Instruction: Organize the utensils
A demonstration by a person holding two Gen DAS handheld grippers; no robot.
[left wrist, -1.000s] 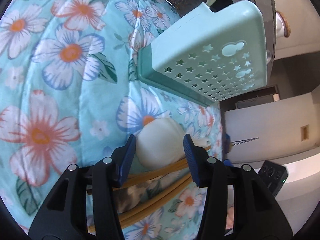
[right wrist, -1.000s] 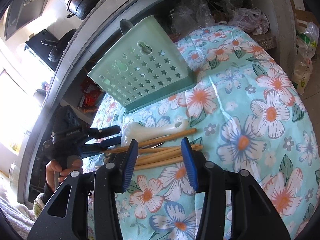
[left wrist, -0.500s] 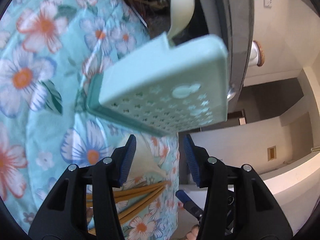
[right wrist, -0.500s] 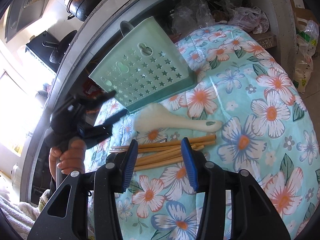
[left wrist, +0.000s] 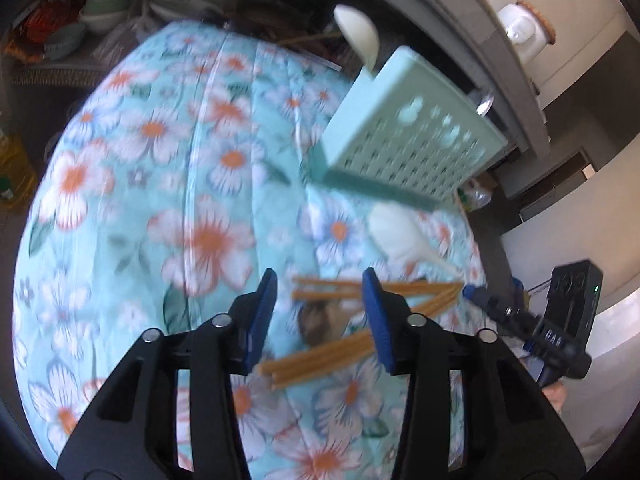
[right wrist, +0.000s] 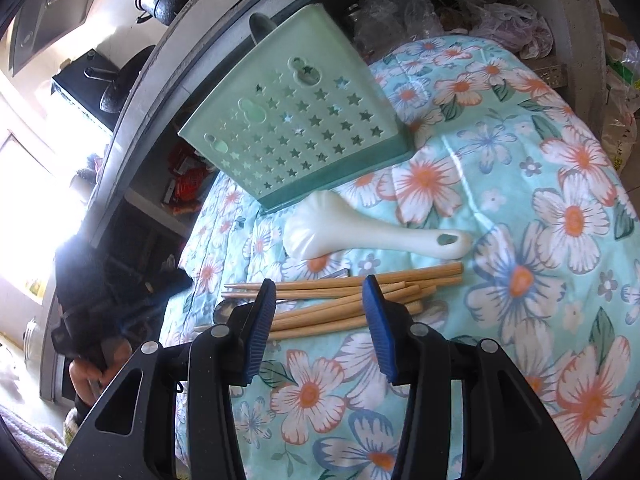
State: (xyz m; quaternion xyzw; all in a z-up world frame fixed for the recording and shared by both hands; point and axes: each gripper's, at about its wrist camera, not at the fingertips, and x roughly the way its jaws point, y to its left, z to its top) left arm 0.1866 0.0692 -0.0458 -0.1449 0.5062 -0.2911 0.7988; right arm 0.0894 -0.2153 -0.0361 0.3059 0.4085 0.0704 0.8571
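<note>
**Utensils beside the caddy**

A mint-green utensil caddy [right wrist: 296, 128], pierced with star-shaped holes, stood on its darker base on the floral cloth. A white rice paddle [right wrist: 360, 232] lay flat just in front of the caddy's base, its blade nearest the caddy and its handle with a hanging hole pointing away. Beyond the paddle from the caddy, a loose bundle of wooden chopsticks [right wrist: 340, 296] lay roughly parallel. A white spoon [left wrist: 360, 36] stuck up from the caddy's top.
</note>
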